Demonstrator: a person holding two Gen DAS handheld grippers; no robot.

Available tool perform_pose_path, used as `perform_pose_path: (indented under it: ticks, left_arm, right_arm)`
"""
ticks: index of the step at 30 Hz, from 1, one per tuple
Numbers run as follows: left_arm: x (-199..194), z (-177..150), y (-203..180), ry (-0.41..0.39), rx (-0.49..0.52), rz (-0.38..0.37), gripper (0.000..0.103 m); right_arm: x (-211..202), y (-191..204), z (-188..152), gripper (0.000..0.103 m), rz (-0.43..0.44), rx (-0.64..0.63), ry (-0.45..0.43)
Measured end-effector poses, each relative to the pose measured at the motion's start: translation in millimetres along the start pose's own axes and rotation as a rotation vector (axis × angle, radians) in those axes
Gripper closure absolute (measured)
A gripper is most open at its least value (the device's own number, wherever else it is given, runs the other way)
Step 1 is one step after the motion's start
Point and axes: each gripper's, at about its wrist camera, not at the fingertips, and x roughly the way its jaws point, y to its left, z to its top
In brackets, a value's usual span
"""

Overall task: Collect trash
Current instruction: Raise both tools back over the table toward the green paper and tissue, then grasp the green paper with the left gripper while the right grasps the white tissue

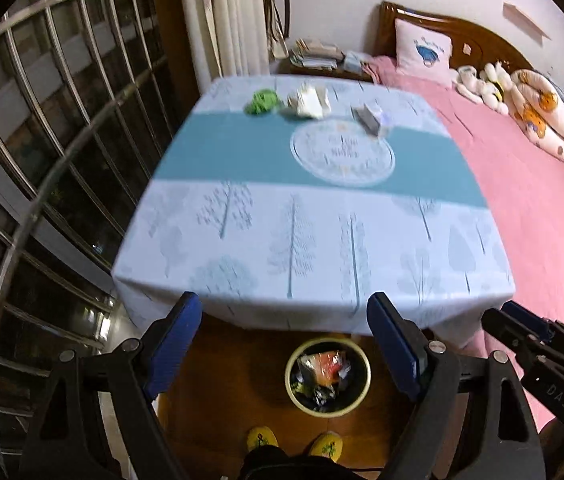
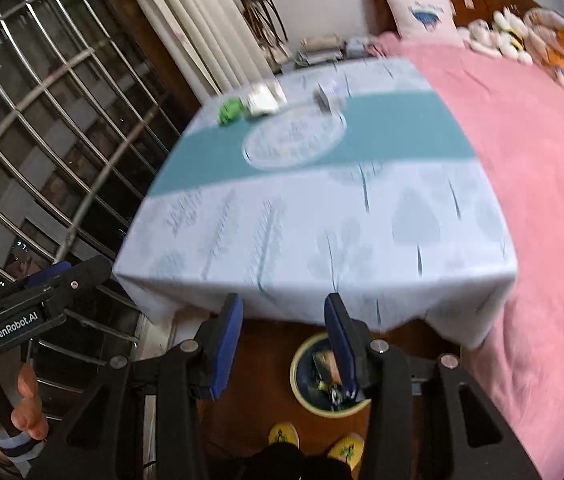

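Three pieces of trash lie at the far side of the table (image 1: 242,232): a green crumpled wad (image 1: 262,101), a white crumpled wrapper (image 1: 309,101) and a small grey box (image 1: 371,118). The right wrist view shows the same green wad (image 2: 231,110), wrapper (image 2: 264,100) and box (image 2: 327,98). A round bin (image 1: 328,406) holding wrappers stands on the floor below the table's near edge; the right wrist view also shows this bin (image 2: 302,392). My left gripper (image 1: 284,300) hangs open and empty above the bin. My right gripper (image 2: 284,300) is narrower but open, with nothing between its fingers.
A bed with a pink cover (image 1: 522,200), a pillow (image 1: 422,52) and plush toys (image 1: 482,84) borders the table on the right. A barred window (image 1: 62,160) and curtains (image 1: 222,20) fill the left. A person's yellow slippers (image 1: 262,438) stand on the wooden floor by the bin.
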Motion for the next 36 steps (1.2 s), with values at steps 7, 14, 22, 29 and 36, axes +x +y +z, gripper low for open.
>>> perform_pose_path:
  ticks: [7,14,22,29,36]
  left_arm:
    - [-9,54,11,-0.056,0.014,0.021,0.019]
    - [25,129,34,-0.076,0.032,0.004,0.019]
    - [132,239,60,-0.013,0.12,-0.059,0.019]
    - [236,306,75,0.105,0.163,-0.126,0.019]
    - [327,343,72,0.201,0.191,-0.178,0.019]
  right_arm:
    - [2,18,63,0.06,0.025,-0.057,-0.062]
    - [40,34,133,0.06,0.016,-0.091,-0.087]
    - [138,45,224,0.06,-0.033,-0.05,-0.044]
    - [236,40,282,0.047,-0.077,0.008,0.024]
    - [310,28,317,0.046,-0.089,0.011,0.069]
